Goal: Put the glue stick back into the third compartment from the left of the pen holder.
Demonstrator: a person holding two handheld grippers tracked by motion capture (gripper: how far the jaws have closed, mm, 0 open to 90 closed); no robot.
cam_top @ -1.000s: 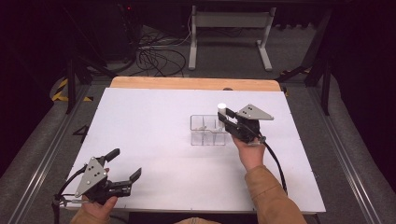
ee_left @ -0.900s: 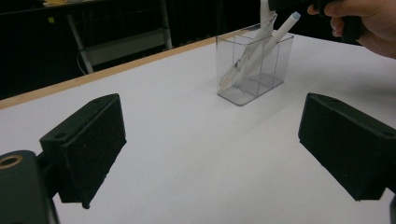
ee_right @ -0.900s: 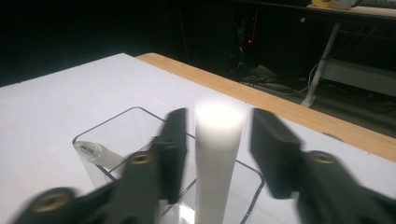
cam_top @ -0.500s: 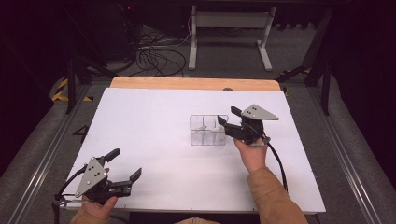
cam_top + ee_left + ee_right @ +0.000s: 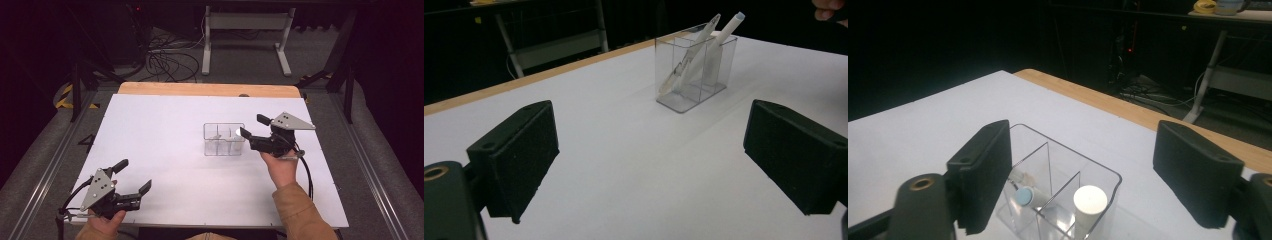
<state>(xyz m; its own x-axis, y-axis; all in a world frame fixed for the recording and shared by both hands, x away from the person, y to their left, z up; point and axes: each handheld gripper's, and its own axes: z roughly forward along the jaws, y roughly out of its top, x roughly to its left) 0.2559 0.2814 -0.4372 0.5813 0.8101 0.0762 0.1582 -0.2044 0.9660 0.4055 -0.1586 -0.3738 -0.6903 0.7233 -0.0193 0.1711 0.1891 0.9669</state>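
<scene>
The table [image 5: 165, 150] filled mid-frame in the high view, bare enough for free reach. Right of centre stood the clear holder [image 5: 224, 138], its dividers keeping the pens [image 5: 701, 50] leaning upright. Just right of it hung the right gripper [image 5: 251, 133], jaws just opening with nothing between them, apparently after a drop. At lower left the left gripper [image 5: 134, 183] idled, jaws apart.
</scene>
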